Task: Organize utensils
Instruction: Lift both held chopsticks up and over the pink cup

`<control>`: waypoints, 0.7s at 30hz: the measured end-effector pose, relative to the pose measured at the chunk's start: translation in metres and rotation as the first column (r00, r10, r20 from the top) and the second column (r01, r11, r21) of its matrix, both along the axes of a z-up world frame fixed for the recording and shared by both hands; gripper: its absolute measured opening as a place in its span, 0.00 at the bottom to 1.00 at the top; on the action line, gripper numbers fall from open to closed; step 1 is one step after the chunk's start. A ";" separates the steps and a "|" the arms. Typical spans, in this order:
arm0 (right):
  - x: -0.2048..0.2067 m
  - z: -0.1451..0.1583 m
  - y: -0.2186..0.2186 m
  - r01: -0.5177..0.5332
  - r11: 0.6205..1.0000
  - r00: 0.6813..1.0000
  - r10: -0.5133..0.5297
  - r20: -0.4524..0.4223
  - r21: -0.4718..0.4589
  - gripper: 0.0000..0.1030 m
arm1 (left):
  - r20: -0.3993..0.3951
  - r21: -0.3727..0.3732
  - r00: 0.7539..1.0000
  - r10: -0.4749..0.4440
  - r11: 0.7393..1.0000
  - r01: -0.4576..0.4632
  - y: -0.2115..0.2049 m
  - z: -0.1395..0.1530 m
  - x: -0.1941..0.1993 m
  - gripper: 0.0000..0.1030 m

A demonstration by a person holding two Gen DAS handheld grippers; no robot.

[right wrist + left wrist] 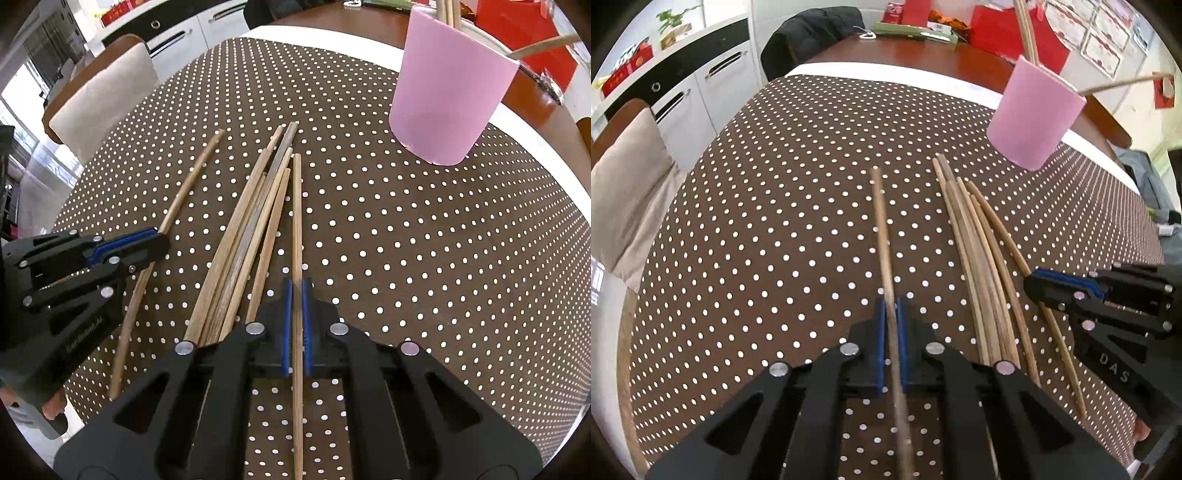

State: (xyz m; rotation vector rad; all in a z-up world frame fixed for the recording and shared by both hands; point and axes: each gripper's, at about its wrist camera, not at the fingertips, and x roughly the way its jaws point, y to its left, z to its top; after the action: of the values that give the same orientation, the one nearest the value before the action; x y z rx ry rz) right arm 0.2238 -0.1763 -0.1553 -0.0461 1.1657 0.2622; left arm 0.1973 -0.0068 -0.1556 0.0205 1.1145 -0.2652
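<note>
Wooden chopsticks lie on a brown polka-dot tablecloth [768,192]. My left gripper [891,306] is shut on a single chopstick [882,229] that lies apart to the left of the pile [975,266]. In the right wrist view the left gripper [162,238] shows from the side, on that same chopstick [192,177]. My right gripper [297,288] is shut on the rightmost chopstick [297,206], beside the pile [247,236]; it also shows as the right gripper [1032,286]. A pink cup [1032,122] [447,96] stands beyond the pile, with a few chopsticks in it.
A chair with a beige cushion [628,177] [99,88] stands at the table's left edge. White cabinets [701,85] line the far wall. A dark jacket [812,33] and red boxes [1004,33] sit at the table's far end. A person's fingers [51,408] hold the left gripper.
</note>
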 end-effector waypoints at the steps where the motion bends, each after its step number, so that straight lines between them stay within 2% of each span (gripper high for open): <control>1: -0.003 0.000 -0.004 0.002 1.000 1.000 -0.002 0.008 0.006 0.05 | 0.002 -0.010 1.000 0.003 1.000 -0.003 0.001 0.000 0.000 0.05; 5: -0.014 0.006 -0.017 0.006 0.999 0.999 -0.009 0.054 0.053 0.05 | 0.028 -0.076 1.000 0.006 0.997 -0.004 0.001 0.005 -0.005 0.05; 8: -0.024 0.018 -0.027 0.006 0.995 0.993 -0.018 0.120 0.097 0.05 | 0.093 -0.108 0.996 -0.005 0.994 0.015 -0.002 0.017 -0.012 0.05; 13: -0.045 0.044 -0.051 0.001 0.985 0.968 -0.044 0.249 0.171 0.05 | 0.231 -0.189 0.973 -0.022 0.980 0.067 -0.011 0.051 -0.023 0.05; 18: -0.058 0.071 -0.075 0.005 0.967 0.923 -0.103 0.370 0.255 0.05 | 0.361 -0.254 0.932 -0.028 0.959 0.127 -0.019 0.082 -0.032 0.05; 21: -0.062 0.087 -0.089 0.015 0.952 0.887 -0.153 0.435 0.306 0.05 | 0.450 -0.273 0.893 -0.025 0.948 0.164 -0.033 0.099 -0.034 0.05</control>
State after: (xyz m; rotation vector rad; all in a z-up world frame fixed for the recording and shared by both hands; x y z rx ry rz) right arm 0.1618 -0.2656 -0.0683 0.1992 0.6479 0.3254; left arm 0.1628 -0.0395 -0.0561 -0.1343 0.6088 -0.4945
